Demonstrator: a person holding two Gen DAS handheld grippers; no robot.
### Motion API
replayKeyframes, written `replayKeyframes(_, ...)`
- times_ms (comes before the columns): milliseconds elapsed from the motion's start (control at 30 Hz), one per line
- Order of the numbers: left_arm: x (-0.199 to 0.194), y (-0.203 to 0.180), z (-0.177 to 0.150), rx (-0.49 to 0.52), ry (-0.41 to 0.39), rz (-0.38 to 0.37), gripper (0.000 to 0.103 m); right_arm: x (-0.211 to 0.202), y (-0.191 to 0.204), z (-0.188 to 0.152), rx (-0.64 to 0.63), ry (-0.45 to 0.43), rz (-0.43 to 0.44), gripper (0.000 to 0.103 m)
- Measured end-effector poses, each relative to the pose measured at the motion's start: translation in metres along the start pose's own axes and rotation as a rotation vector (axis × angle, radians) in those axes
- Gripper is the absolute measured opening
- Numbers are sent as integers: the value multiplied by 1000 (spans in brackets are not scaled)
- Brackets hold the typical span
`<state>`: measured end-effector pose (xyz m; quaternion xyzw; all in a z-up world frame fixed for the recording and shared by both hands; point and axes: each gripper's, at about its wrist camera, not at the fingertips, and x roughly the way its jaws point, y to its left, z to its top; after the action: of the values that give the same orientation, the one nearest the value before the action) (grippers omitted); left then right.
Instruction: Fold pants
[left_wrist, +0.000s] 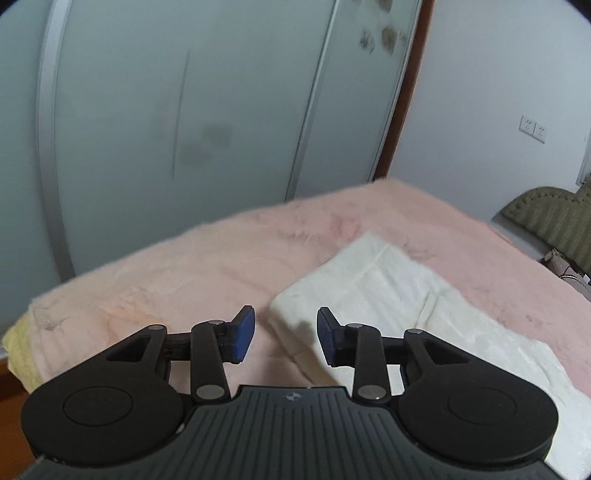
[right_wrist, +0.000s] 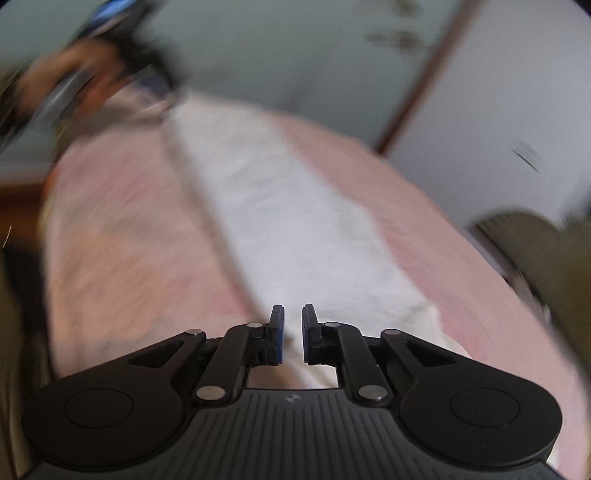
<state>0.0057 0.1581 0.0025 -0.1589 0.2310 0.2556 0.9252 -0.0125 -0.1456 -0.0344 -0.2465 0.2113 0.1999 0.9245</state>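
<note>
In the left wrist view, the left tool (left_wrist: 286, 334) is hanging with its jaws spread wide and nothing between the blue pads (left_wrist: 244, 334). One pair of white pants (left_wrist: 406, 302) is lying on the pink blanket (left_wrist: 184, 266) that is covering the bed, running from the tool's nose out toward two o'clock and down to the four o'clock edge. The cloth is showing a lengthwise seam or fold line and a doubled edge at its near corner, at about one o'clock from the tool, so I judge that the legs are already lying one over the other. The crosswise folds are looking undone. One frosted wardrobe door (left_wrist: 184, 110) is filling ten to twelve o'clock, one double wall socket (left_wrist: 532, 128) is sitting at two o'clock, and one olive headboard (left_wrist: 546, 218) at three o'clock.

In the right wrist view, which is heavily blurred, the right tool (right_wrist: 293, 334) is showing only a narrow gap between its pads, with no cloth pinched in it. The same pants (right_wrist: 280, 221) are stretching as one long strip from the tool toward eleven o'clock, where the other tool is appearing as a dark smear held by a hand (right_wrist: 55, 81). The strip is looking long and narrow, so shortening it is what is left. Count: two tools, one garment, one blanket.
</note>
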Motion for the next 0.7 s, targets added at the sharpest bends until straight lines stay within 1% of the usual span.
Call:
replayKeyframes(33,-4,-8,-1,18,3,-26,40,6,-9,-3,58,6,-38,10)
replayKeyframes(67,-7,-17,-3,42,17,-64,40,13,-16,-7,104,31,-47,10)
replayKeyframes(133,-12,-41,-9,107,52,-164,42,30,-22,-19,165,149,-13,10)
replayKeyframes(167,-15,-55,-14,150,63,-212,45,30,-19,-25,158,154,-9,10)
replayKeyframes(200,-17,-70,-20,193,70,-253,49,24,-16,-26,139,134,-21,10)
replayKeyframes(233,-19,-86,-26,234,75,-291,50,18,-12,-26,122,131,-26,10)
replayKeyframes(300,-25,-119,-42,309,80,-382,51,6,-16,-26,139,100,-53,10)
replayKeyframes(333,-29,-136,-50,341,80,-432,51,1,-22,-28,157,91,-90,10)
replayKeyframes(433,-46,-181,-76,450,77,-576,52,-11,-44,-41,211,111,-184,10)
replayKeyframes(500,-56,-204,-95,524,61,-676,58,-22,-64,-58,264,131,-244,10)
replayKeyframes(567,-62,-222,-117,593,44,-758,61,-32,-86,-79,343,155,-328,11)
replayKeyframes(600,-66,-228,-127,631,37,-792,61,-38,-100,-96,412,175,-345,12)
replayKeyframes(633,-70,-233,-138,671,31,-820,62,-40,-113,-111,482,216,-326,20)
replayKeyframes(667,-72,-237,-147,707,25,-836,62,-42,-125,-125,538,240,-283,29)
replayKeyframes(700,-73,-237,-155,738,17,-845,62,-54,-136,-137,598,181,-265,32)
